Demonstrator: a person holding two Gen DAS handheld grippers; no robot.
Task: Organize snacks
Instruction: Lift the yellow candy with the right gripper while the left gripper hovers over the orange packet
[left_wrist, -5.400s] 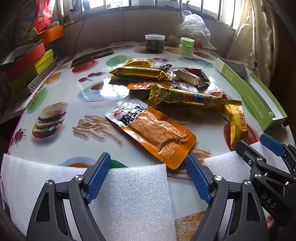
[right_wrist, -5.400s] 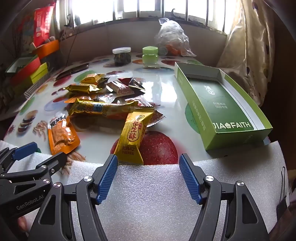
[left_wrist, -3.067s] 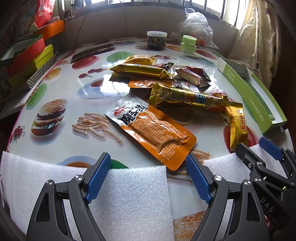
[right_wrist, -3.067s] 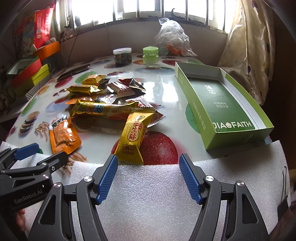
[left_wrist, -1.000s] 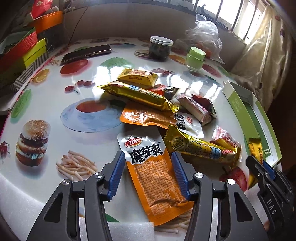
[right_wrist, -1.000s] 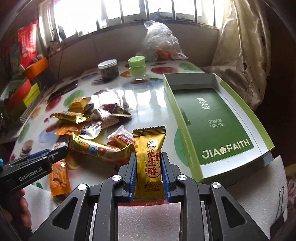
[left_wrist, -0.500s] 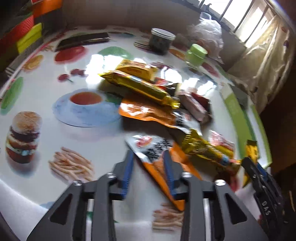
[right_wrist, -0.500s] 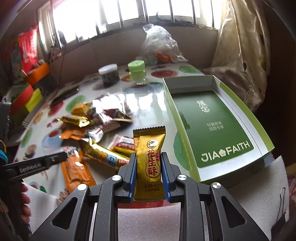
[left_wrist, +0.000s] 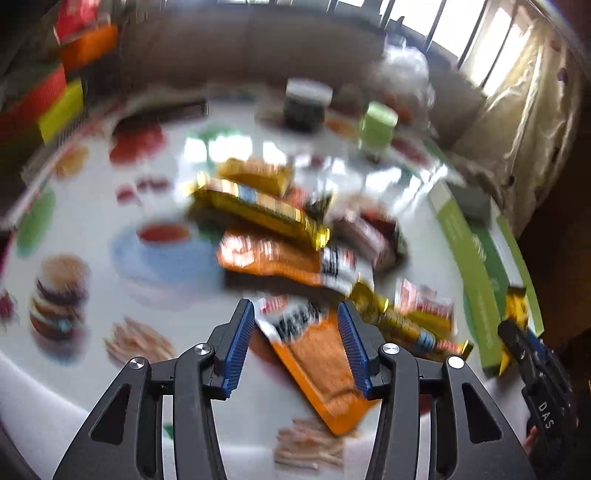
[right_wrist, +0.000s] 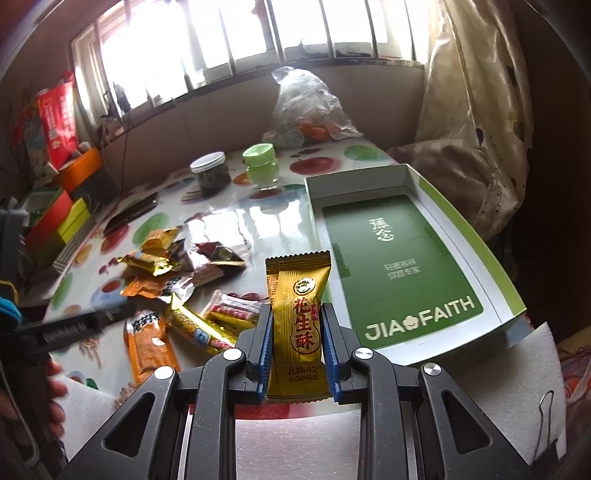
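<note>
My right gripper (right_wrist: 297, 343) is shut on a gold peanut-candy packet (right_wrist: 300, 317) and holds it upright above the table, just left of the open green box (right_wrist: 402, 258). My left gripper (left_wrist: 295, 343) is partly closed around the top of the orange konjac packet (left_wrist: 317, 365), which hangs tilted between the blue pads; the view is blurred and contact is unclear. A pile of snack packets (right_wrist: 184, 273) lies on the table; it also shows in the left wrist view (left_wrist: 273, 229).
A dark jar (right_wrist: 210, 173) and a green-lidded jar (right_wrist: 260, 164) stand at the back, with a plastic bag (right_wrist: 306, 107) behind. Coloured boxes (right_wrist: 55, 218) line the left edge. White foam sheets (right_wrist: 498, 387) cover the near edge.
My right gripper closed on the gold packet and lifted it toward the green box. My left gripper narrowed around the orange packet, raised its top end, and is moving fast.
</note>
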